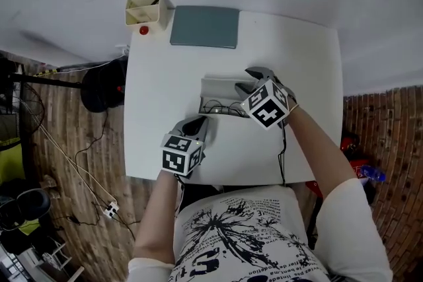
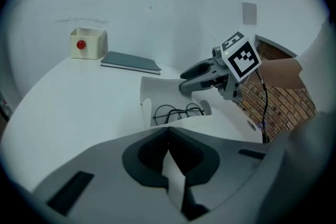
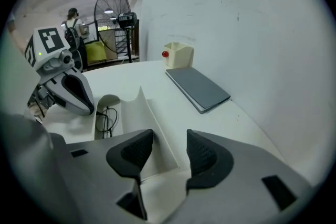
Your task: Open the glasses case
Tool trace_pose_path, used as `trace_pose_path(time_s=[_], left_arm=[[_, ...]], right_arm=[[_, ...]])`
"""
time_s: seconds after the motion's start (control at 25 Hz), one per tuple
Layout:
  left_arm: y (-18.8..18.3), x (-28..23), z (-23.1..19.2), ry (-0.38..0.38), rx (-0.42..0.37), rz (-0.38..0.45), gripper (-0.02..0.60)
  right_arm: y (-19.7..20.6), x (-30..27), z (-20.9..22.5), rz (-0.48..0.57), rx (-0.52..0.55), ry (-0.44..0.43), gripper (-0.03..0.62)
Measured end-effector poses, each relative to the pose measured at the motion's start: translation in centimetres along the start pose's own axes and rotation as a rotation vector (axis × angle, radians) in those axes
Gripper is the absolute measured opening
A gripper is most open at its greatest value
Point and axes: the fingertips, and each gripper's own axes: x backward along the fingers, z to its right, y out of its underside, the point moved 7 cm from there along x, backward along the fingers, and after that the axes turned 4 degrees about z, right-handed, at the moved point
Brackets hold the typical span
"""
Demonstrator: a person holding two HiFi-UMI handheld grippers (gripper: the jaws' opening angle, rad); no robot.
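Observation:
The white glasses case (image 1: 218,87) lies open in the middle of the white table (image 1: 165,89), its lid standing up on the far side. Thin dark-rimmed glasses (image 1: 221,107) rest in its tray. My left gripper (image 1: 198,123) is at the case's near left corner, its jaws shut on a thin white edge of the case (image 2: 170,170). My right gripper (image 1: 250,79) is at the case's right end with its jaws open. The raised lid (image 3: 152,128) runs just beyond and below the gap, and the pads do not press on it.
A beige holder (image 1: 147,10) with a red ball in front stands at the table's far left corner, and a grey notebook (image 1: 205,26) lies beside it. Left of the table are a black fan base (image 1: 102,84) and cables on the floor.

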Motion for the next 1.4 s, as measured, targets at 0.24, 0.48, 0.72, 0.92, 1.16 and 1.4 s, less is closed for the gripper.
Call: trace_pose_path(time_s=[0.24, 0.48, 0.72, 0.92, 1.16, 1.4], left_arm=[[-0.9, 2.3, -0.1, 0.005, -0.018, 0.043, 0.014], [-4.0, 5.9, 1.1, 0.051, -0.128, 0.128, 0.014], [-7.6, 10.8, 3.3, 0.094, -0.253, 0.233, 0.014], [-10.2, 15.2, 5.0, 0.123, -0.341, 0.327, 0.014], [-11.7, 20.6, 6.3, 0.127, -0.409, 0.455, 0.014], [-12.5, 24.5, 7.2, 0.144, -0.423, 0.536, 0.014]], right_arm=[[-2.2, 3.5, -0.2, 0.067, -0.061, 0.049, 0.219], [-3.7, 8.8, -1.6, 0.162, -0.226, 0.140, 0.086], [-4.8, 14.8, -4.2, 0.295, -0.363, 0.242, 0.014], [-5.9, 19.3, -6.7, 0.439, -0.376, 0.328, 0.014], [-6.3, 23.2, -10.1, 0.540, -0.338, 0.424, 0.012], [-5.7, 26.2, -12.1, 0.628, -0.397, 0.471, 0.012]])
